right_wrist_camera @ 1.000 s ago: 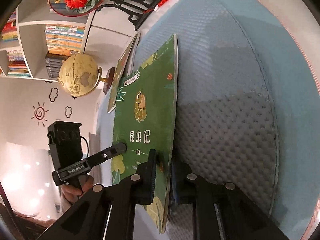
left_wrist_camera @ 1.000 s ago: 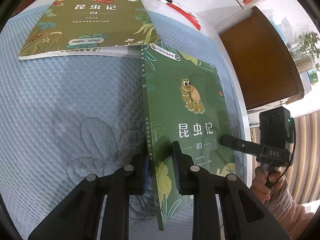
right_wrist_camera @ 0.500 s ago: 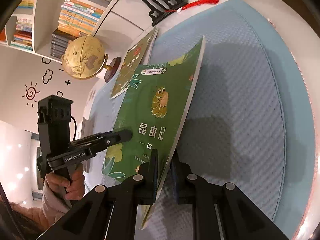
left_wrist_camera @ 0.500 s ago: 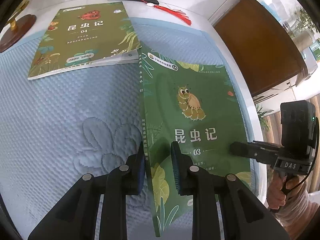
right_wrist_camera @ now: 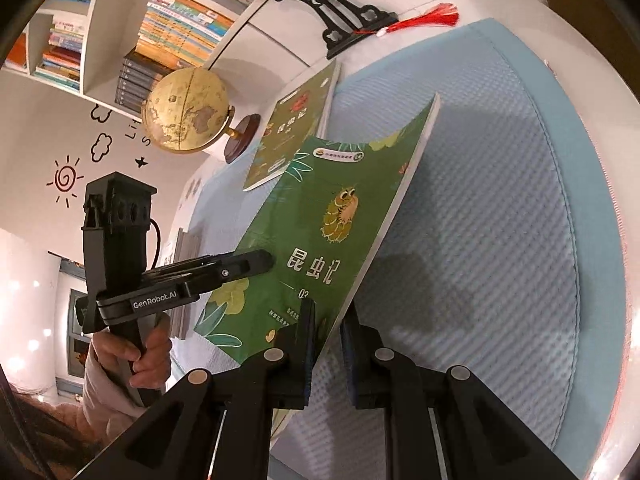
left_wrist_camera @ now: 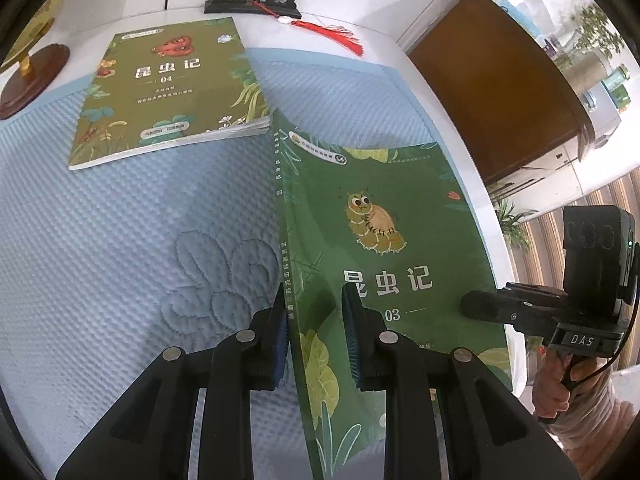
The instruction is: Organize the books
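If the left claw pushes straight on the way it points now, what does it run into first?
Probably the blue quilted mat. The left claw, shut on the spine edge of the green 03 book, aims steeply down at it. The 04 book lies farther off, though depth is uncertain.

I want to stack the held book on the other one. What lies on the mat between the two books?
Nothing: in the left wrist view, only bare quilted blue mat separates the 04 book from the held 03 book.
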